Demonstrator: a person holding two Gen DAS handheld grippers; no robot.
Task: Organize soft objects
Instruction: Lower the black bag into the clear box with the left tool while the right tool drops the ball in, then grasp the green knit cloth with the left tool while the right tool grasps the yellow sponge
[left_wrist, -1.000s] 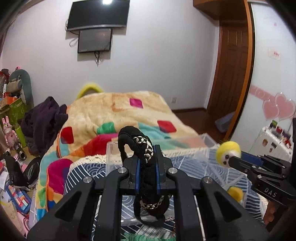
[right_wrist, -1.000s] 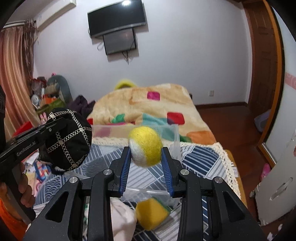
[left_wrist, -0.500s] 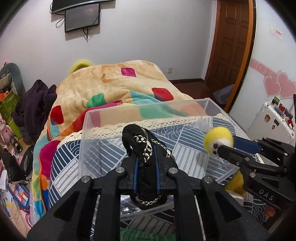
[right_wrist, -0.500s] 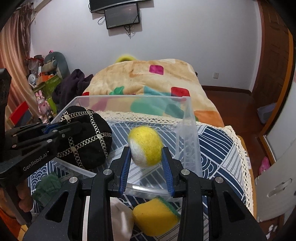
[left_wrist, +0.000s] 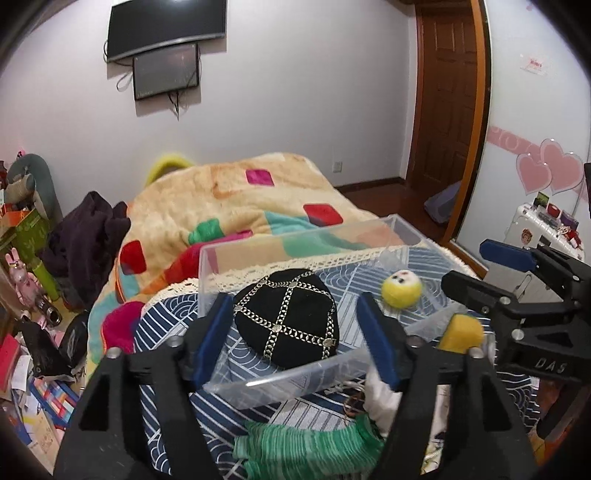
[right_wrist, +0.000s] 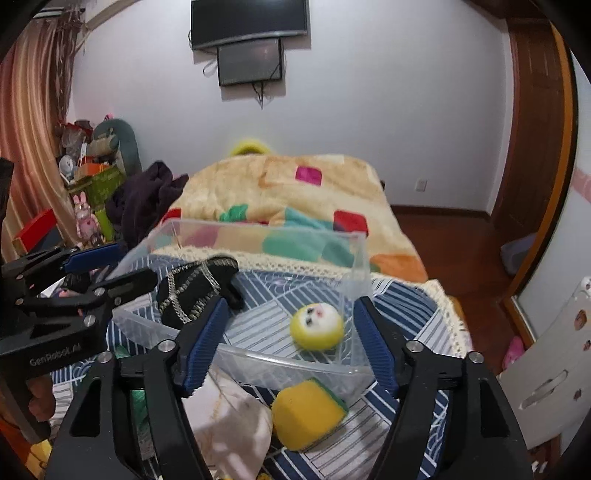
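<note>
A clear plastic bin (left_wrist: 295, 380) (right_wrist: 258, 362) stands on the blue patterned cloth. Inside it lie a black cap with silver chains (left_wrist: 288, 317) (right_wrist: 195, 291) and a yellow felt ball with a white face (left_wrist: 400, 291) (right_wrist: 317, 325). My left gripper (left_wrist: 291, 339) is open and empty, just above the bin's near wall. My right gripper (right_wrist: 288, 339) is open and empty over the bin's near right corner; it also shows in the left wrist view (left_wrist: 476, 269). A yellow and green sponge (right_wrist: 308, 413) (left_wrist: 461, 332), a white cloth (right_wrist: 225, 424) and a green knitted item (left_wrist: 306, 446) lie outside the bin.
The cloth-covered surface (right_wrist: 406, 299) has a lace edge and meets a bed with a colourful blanket (left_wrist: 236, 206). Cluttered toys and boxes (left_wrist: 26, 258) are at the left. A wooden door (left_wrist: 443, 110) and white cabinet (left_wrist: 535, 229) are at the right.
Both grippers have opened. The black cap and the yellow ball left the jaws and now lie in the bin. Both grippers have drawn back a little.
</note>
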